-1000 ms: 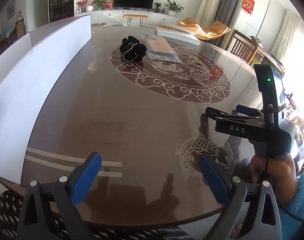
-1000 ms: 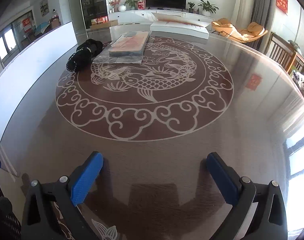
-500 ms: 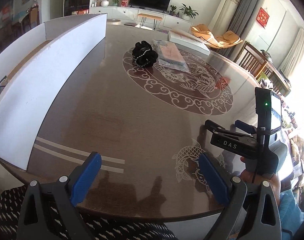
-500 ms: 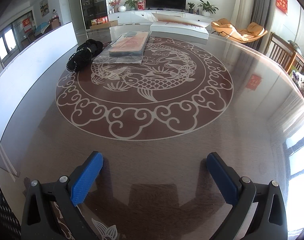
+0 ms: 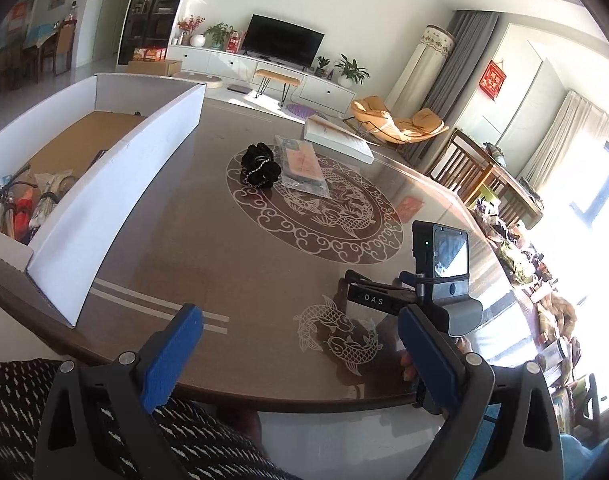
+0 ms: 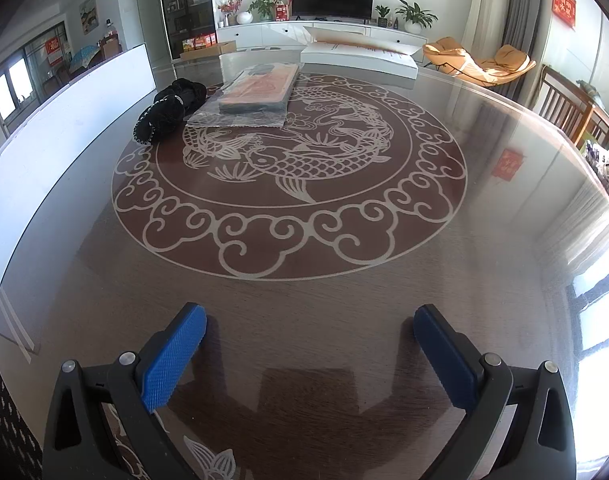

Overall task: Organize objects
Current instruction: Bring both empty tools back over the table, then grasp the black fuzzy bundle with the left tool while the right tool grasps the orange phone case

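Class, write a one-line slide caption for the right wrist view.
Open right gripper hovers over the patterned table; black scrunchie and bagged packet lie beyond.

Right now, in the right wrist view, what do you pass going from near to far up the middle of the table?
Right gripper → cloud-scroll border → fish emblem → plastic-wrapped packet → flat white box at the far edge.

Table (image 6: 304,288) bare ahead of both grippers. Obstacles: box (image 5: 116,200) wall along left edge; black bundle (image 6: 170,110) touching packet (image 6: 256,94) at far centre.
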`<state>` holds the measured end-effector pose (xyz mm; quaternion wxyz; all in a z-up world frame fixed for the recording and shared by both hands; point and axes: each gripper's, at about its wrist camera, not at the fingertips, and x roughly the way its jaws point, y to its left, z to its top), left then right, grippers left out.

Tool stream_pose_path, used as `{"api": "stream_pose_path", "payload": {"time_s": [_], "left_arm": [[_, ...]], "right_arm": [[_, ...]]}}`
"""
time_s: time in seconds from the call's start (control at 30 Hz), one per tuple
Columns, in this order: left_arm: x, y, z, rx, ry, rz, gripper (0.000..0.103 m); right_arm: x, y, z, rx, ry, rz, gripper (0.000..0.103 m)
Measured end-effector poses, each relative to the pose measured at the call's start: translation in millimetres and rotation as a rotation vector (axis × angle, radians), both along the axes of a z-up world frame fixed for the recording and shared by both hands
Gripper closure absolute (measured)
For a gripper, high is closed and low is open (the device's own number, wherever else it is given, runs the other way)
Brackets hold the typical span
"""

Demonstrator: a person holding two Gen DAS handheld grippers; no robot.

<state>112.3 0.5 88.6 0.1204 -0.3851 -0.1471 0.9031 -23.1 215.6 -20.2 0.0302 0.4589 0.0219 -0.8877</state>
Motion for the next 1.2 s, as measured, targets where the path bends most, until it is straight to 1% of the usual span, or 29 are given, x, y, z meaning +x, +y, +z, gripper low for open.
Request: {"api": "stream_pose_path", "payload": {"time_s": [0.1, 0.2, 0.3, 0.37, 0.47, 0.57, 0.7, 0.8, 1.0, 1.1, 1.2], "left_arm": [[-4, 4, 7, -0.005, 0.011, 0.010, 0.004], [-19, 13, 10, -0.059, -0.006, 0.006, 0.004], [-39, 27, 6, -0.118, -0.029, -0.012, 0.004], [-56, 34, -5, -0.137, -0.057, -0.010, 0.004], [-88, 44, -28, -0.129, -0.115, -0.019, 0.004], [-118, 52, -52, -0.143, -0.165, -0.017, 0.004], [-149, 58, -76, -0.187, -0.190, -0.021, 0.004], [-166, 54, -91, -0.213, -0.203, -0.016, 0.004], [-200, 40, -115, -0.208, -0.253, 0.008, 0.004], [-214, 38, -117, -0.230, -0.219, 0.022, 0.004], [-232, 40, -118, -0.234, -0.199, 0.025, 0.004]], "right_arm": [[-1, -1, 0, 0.000, -0.001, 0.001, 0.000], [-1, -1, 0, 0.000, -0.001, 0.001, 0.000], [-1, -1, 0, -0.001, -0.001, 0.001, 0.000], [-1, -1, 0, -0.001, -0.001, 0.001, 0.000], [-1, -1, 0, -0.001, -0.001, 0.001, 0.000], [-1, -1, 0, -0.001, 0.001, 0.000, 0.000], [-1, -1, 0, -0.001, 0.001, 0.000, 0.000], [-1, -1, 0, -0.001, 0.001, 0.000, 0.000], [0, -1, 0, -0.001, 0.001, 0.000, 0.000], [0, -1, 0, -0.001, 0.001, 0.000, 0.000], [0, -1, 0, -0.001, 0.001, 0.000, 0.000]]}}
